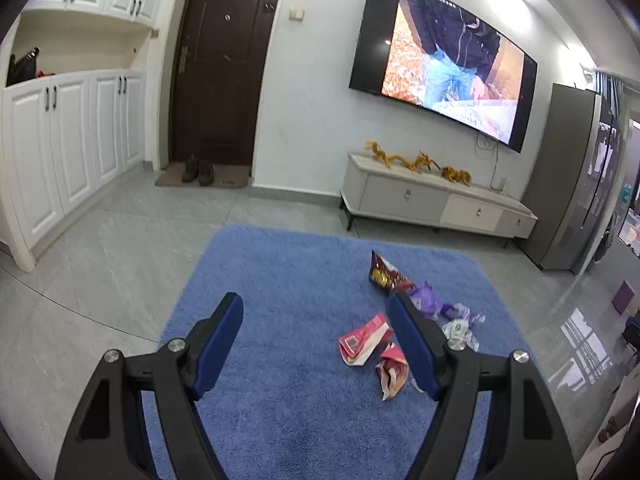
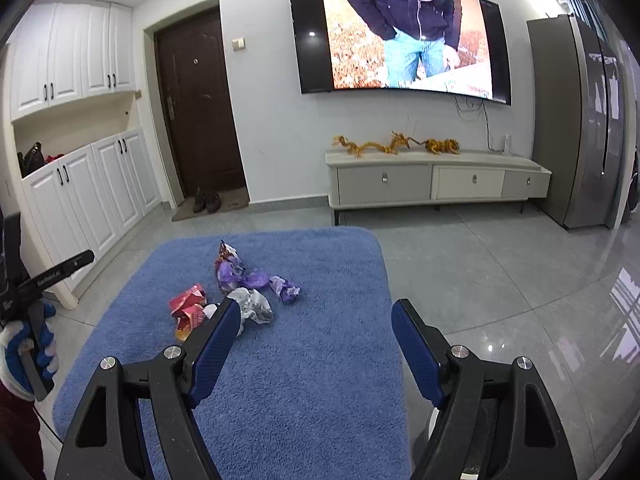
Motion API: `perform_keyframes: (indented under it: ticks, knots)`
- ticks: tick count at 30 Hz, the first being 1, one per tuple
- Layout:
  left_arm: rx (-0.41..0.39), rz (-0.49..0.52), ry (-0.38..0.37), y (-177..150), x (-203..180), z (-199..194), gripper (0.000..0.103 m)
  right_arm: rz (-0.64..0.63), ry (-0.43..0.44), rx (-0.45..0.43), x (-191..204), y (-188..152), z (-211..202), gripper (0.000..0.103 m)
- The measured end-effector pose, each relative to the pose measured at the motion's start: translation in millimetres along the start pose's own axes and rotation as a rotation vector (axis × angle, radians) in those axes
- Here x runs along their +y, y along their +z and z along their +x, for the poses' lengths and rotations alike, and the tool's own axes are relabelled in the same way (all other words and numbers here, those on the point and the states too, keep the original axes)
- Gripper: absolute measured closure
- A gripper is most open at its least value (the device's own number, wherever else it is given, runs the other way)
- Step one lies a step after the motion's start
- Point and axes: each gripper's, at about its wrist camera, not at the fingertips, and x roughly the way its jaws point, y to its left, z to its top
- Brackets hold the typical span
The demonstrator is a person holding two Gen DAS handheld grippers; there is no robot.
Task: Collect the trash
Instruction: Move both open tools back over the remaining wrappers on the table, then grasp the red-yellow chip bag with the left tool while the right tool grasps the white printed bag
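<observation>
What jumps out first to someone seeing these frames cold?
The huge wall TV, switched on, dominates the far wall above a low white console. Below it, a cluster of crumpled wrappers lies on the blue rug, with the open left gripper and right gripper hovering above.

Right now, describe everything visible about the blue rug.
The blue rug is a rectangular, fluffy, short-pile mat with rounded corners, lying flat on the grey tiled floor in front of the TV cabinet. A cluster of crumpled wrappers sits on it: red ones, purple ones and a white one. Both open grippers hover above it without touching.
</observation>
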Motion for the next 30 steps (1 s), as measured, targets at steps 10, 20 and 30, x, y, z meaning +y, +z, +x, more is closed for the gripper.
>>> perform_keyframes:
  ticks: [10,20,30]
  knots:
    - [0.051,0.001,-0.105,-18.0,12.4,37.7,0.029,-0.002,0.000,0.059,11.3,-0.7,35.5,0.027]
    - [0.144,0.035,-0.238,-40.5,4.0,61.6,0.029,-0.012,0.090,0.126,21.9,-5.5,81.5,0.028]
    - [0.284,0.134,-0.340,-70.3,-54.1,100.7,0.035,-0.013,0.197,0.205,31.3,-13.2,127.2,0.029]
